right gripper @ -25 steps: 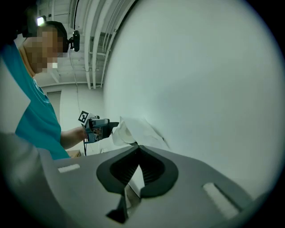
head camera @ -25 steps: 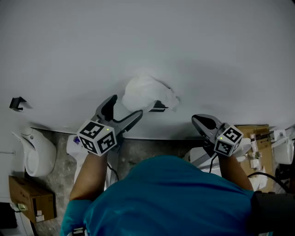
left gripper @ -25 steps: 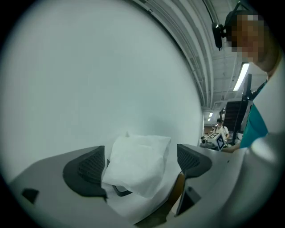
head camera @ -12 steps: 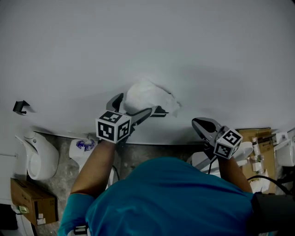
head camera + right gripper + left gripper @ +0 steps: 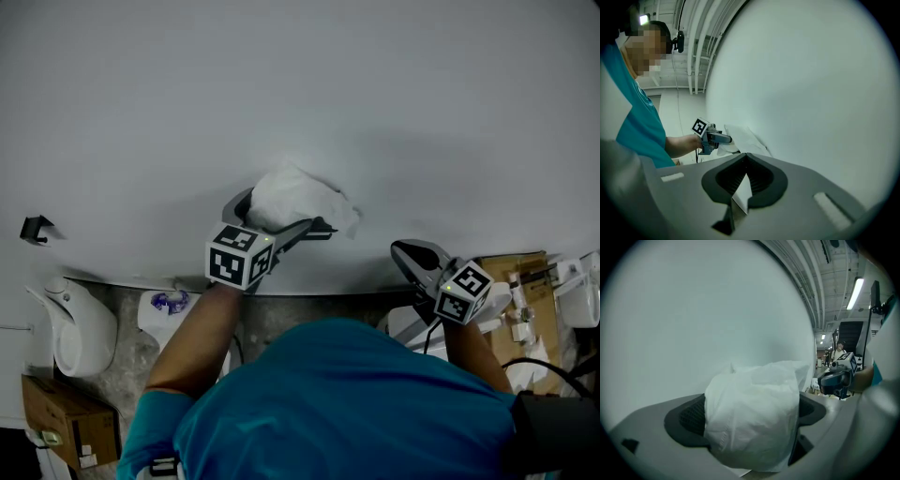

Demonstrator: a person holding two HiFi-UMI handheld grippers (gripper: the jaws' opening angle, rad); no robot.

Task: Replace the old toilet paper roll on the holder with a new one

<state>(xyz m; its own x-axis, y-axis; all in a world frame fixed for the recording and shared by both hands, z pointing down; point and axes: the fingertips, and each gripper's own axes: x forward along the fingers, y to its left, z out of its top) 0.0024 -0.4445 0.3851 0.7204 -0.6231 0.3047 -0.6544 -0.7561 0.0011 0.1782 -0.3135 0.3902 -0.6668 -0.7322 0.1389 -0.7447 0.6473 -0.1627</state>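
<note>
Straddling the crumpled white roll (image 5: 750, 418), left gripper (image 5: 278, 214) fingers spread; right gripper (image 5: 405, 251) fingers pinch seemingly thin paper (image 5: 739, 190).

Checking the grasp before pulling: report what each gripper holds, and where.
Nothing held: left gripper open, flanking the sides of the toilet paper roll; right gripper shut, empty.

Head view: from my head, steeply down on the wall (image 5: 375, 94), my left tongs (image 5: 278, 211) and right tongs (image 5: 414, 253).
Left tongs view: very near the wrapped roll (image 5: 750, 423).
Right tongs view: along the wall, farther off.
Shared: all see the wrapped roll.
</note>
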